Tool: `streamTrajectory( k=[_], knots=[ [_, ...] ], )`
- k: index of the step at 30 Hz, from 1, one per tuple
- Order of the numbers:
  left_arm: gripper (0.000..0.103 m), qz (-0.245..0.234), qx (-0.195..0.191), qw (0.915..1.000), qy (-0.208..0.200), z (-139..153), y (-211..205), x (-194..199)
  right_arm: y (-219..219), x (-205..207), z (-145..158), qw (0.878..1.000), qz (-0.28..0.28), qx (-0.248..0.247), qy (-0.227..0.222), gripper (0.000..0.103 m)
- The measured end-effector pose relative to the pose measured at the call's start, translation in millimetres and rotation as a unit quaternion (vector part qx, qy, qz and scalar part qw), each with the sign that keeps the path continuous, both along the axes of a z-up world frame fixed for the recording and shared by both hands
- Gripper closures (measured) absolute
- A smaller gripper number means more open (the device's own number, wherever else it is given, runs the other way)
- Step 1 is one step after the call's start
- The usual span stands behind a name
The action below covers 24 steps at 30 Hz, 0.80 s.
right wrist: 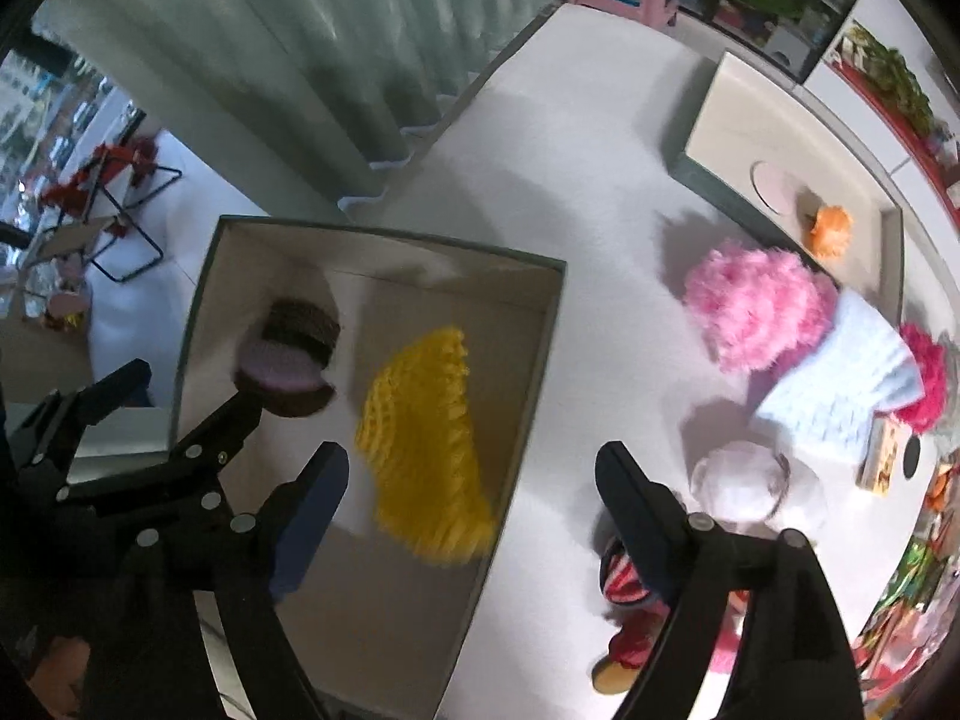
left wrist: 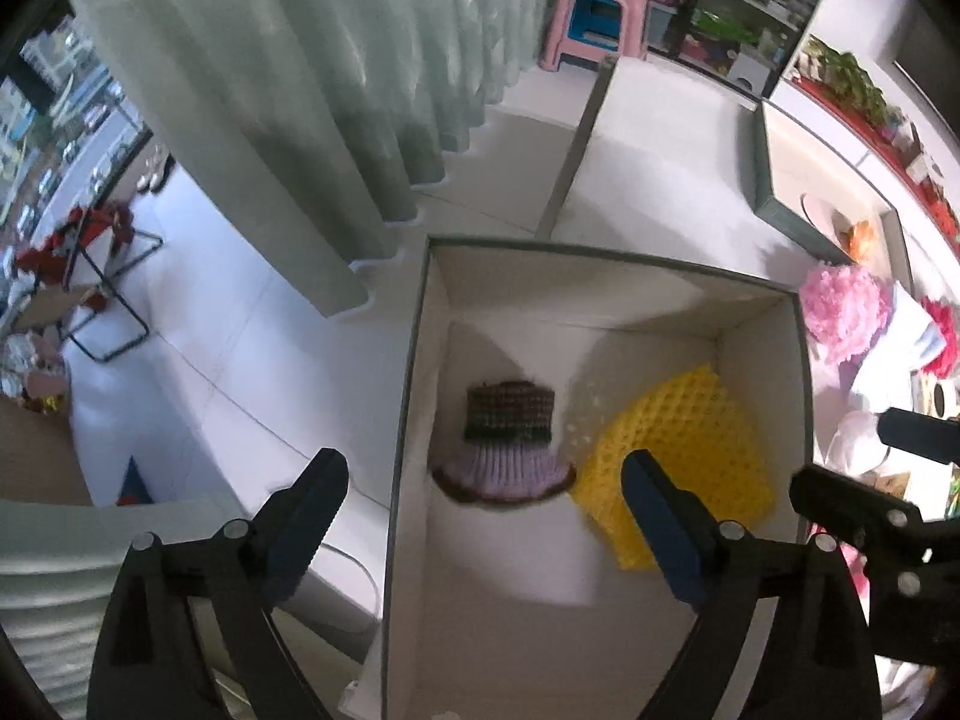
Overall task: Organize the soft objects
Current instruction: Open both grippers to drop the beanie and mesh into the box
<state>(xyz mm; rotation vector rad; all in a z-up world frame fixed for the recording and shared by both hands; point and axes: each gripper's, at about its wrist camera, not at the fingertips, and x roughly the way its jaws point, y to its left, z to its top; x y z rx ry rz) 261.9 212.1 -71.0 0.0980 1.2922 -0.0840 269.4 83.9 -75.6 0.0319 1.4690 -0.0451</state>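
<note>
While both tongs hang spread and empty over the box, the scene reads as follows.

Left wrist view, left tongs: spread wide, nothing between the fingers, pointing steeply down into the box.
Left wrist view, box: open, grey-rimmed, pale inside; it fills the frame from centre to 6 o'clock.
Left wrist view, knitted hat: brown and lilac, lying on the box floor just ahead of the tongs, toward 12 o'clock of the gap.
Left wrist view, yellow net piece: on the box floor at 3 o'clock of the hat, touching it or nearly so, partly behind the right-hand finger.
Left wrist view, pink fluffy ball: outside the box on the desk, at 2 o'clock.

Right wrist view, right tongs: spread wide and empty, straddling the box's near wall, yellow net piece just ahead at 11 o'clock.
Right wrist view, left tongs: seen at 9 o'clock, over the hat.
Right wrist view, loose soft things: pink fluffy ball at 2 o'clock, pale blue cloth just beside it, red striped toy under the right-hand finger at 5 o'clock.

Relation that matters: the unsorted pieces lie on the desk toward 2 to 5 o'clock of the right tongs, well apart from the left; the right hand is nearer. The blue cloth's long axis appears to run from 11 to 5 o'clock.
</note>
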Motion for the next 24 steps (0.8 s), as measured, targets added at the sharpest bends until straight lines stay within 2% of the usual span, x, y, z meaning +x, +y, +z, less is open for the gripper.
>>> streamTrajectory(
  k=[3, 8, 9, 10, 16, 20, 24],
  knots=[
    [0.01, -0.016, 0.004, 0.9999, -0.003, 7.7, -7.8, -5.4, -7.3, -13.6, 6.5, 1.0, -0.01, 0.009, 0.001, 0.0],
    [0.01, -0.041, -0.004, 0.9991, 0.009, 14.2, -20.8, -17.8, -30.5, -50.0, 14.6, 0.999, -0.034, 0.036, 0.002, 0.0],
    [0.008, -0.047, -0.007, 0.9988, 0.013, 14.9, -23.1, -21.3, -36.0, -57.7, 15.6, 0.998, -0.043, 0.04, 0.003, 0.0],
    [0.002, -0.051, -0.011, 0.9985, 0.017, 15.2, -25.2, -24.3, -41.0, -64.2, 16.4, 0.998, -0.051, 0.044, 0.003, 0.0],
    [0.0, -0.075, -0.047, 0.9941, 0.062, 13.3, -45.9, -56.3, -85.3, -127.7, 16.2, 0.99, -0.127, 0.067, 0.011, 0.0],
    [0.0, -0.106, -0.063, 0.9882, 0.091, 10.3, -71.2, -81.0, -126.4, -180.0, 9.2, 0.978, -0.197, 0.069, 0.017, 0.0],
    [0.0, -0.151, -0.066, 0.9808, 0.104, 13.5, -107.5, -98.2, -167.5, -236.3, -3.3, 0.957, -0.28, 0.071, 0.036, 0.0]
  ],
)
